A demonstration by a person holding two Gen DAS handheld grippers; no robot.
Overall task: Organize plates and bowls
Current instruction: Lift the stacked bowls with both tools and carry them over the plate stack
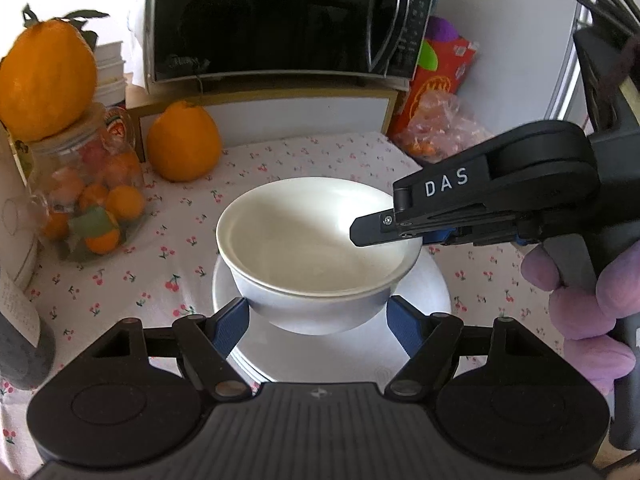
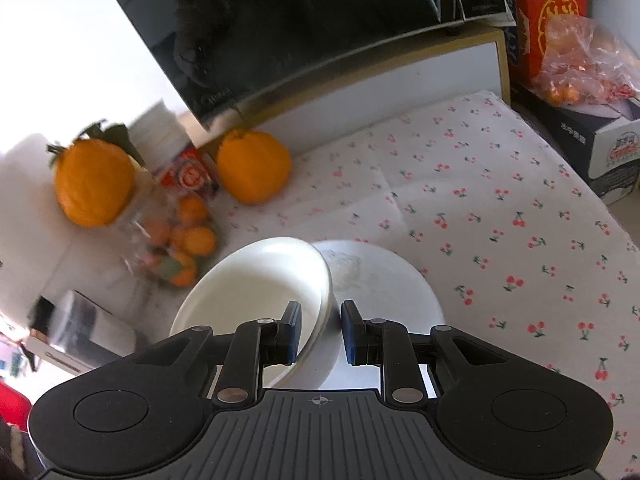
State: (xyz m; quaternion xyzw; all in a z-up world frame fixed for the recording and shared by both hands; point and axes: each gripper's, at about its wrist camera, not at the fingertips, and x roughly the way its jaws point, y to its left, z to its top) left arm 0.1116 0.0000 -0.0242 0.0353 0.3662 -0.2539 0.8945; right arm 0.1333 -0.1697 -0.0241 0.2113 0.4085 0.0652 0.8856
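Hidden and blurred parts

The bowl (image 1: 316, 240) covers most of the plate (image 1: 434, 284); the fruit jar (image 2: 168, 240) is motion-blurred in the right wrist view.

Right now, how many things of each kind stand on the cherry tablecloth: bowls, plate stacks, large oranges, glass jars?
Bowls: 1
Plate stacks: 1
Large oranges: 2, one resting on the jar
Glass jars: 1
Total: 5

From our left wrist we see a white bowl (image 1: 316, 236) over stacked white plates (image 1: 332, 344), our left gripper (image 1: 318, 322) spread either side of its base, our right gripper (image 1: 372, 232) pinching its rim.
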